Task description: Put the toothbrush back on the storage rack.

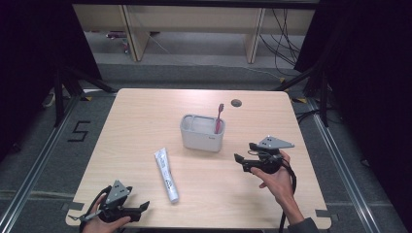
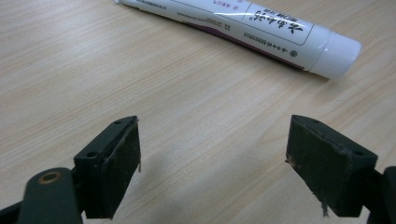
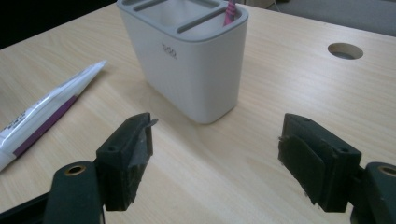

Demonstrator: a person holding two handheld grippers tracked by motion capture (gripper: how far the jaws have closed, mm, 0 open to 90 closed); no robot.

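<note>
Wooden counter bearing, at centre, a white holder with a pink toothbrush upright inside; toothpaste tube flat nearby; left hand-held gripper and right hand-held gripper, both with jaws apart and empty.

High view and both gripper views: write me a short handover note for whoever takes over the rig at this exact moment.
Left gripper: open, holding nothing, low at the near left corner of the table, facing the toothpaste tube.
Right gripper: open, holding nothing, right of the white holder and facing it.
Things: the tube lies flat in front of the holder, cap toward the person. The pink toothbrush stands in the holder's right end.
Done: toothbrush is in the holder.
Left: probably pick up the tube and put it in the holder too.
</note>
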